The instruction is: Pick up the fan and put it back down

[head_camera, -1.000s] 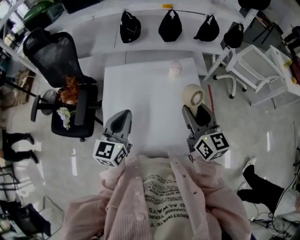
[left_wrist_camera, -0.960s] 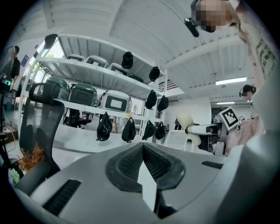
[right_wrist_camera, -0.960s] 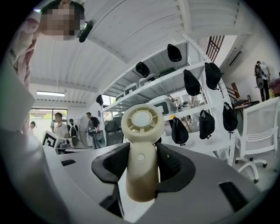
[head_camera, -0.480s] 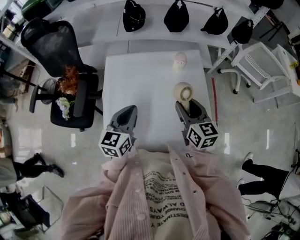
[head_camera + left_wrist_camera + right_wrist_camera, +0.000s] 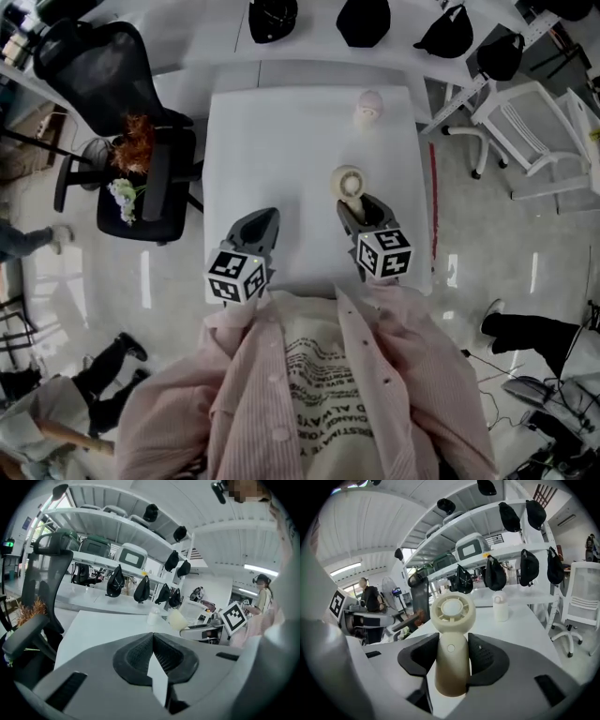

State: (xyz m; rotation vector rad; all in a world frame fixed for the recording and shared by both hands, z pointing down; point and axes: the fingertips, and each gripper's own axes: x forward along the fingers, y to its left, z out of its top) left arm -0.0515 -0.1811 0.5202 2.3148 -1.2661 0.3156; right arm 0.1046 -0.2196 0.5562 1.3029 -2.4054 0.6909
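White table (image 5: 281, 141); fan (image 5: 349, 178) in right claw (image 5: 358, 202)

table (image 5: 281, 141): left half and centre bare, open lane from near edge to far edge. right half: fan (image 5: 349, 180), white bottle (image 5: 368, 106) beyond it near the far corner, a gap between them. black office chair (image 5: 89, 61) just beside the left edge. cap shelf (image 5: 309, 42) behind the far edge.

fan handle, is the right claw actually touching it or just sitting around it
Touching. The right gripper view shows the fan standing between the right claw's pads, both pressed against its handle with no gap.
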